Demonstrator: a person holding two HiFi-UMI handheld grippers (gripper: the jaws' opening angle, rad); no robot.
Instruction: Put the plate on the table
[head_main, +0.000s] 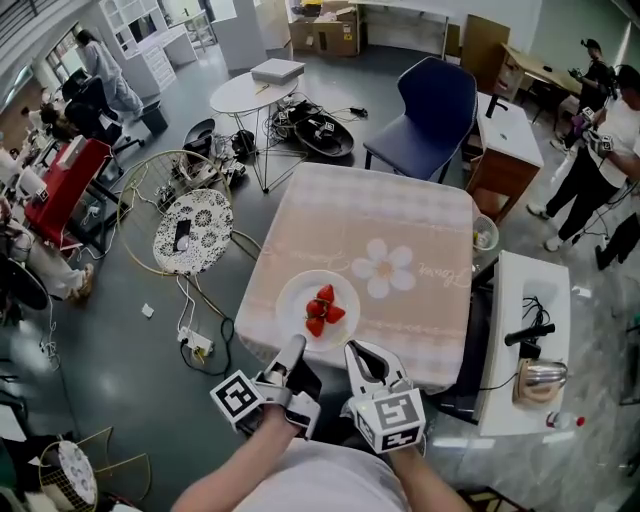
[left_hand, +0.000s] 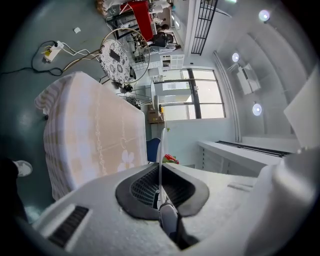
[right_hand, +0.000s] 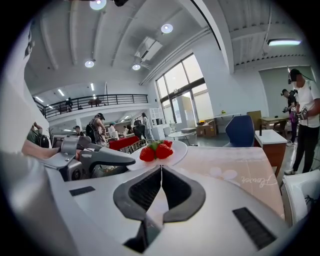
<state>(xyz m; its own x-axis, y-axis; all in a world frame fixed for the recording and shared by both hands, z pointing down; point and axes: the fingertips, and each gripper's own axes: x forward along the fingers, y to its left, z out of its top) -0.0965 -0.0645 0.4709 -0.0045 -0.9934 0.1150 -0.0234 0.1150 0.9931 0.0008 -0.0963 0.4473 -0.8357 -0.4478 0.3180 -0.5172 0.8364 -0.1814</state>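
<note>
In the head view, the near rim of the plate (head_main: 295, 295), low centre, is covered by the tips of the left claw (head_main: 295, 347) and right claw (head_main: 356, 350). The person's forearms (head_main: 215, 490) are cut off by the bottom edge. In the left gripper view, the strawberries (left_hand: 170, 159) are mostly hidden behind a jaw.

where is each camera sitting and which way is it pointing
Head view: on the person's head, looking steeply down at the table, plate and strawberries; shows both forearms, left gripper and right gripper.
Left gripper view: on the left gripper, rolled sideways, looking along its jaws, shut on the plate's rim, across the tablecloth.
Right gripper view: on the right gripper, looking level across the plate toward the windows; its jaws are shut on the rim, left gripper at its left.
Shared: all three show the plate and strawberries.
</note>
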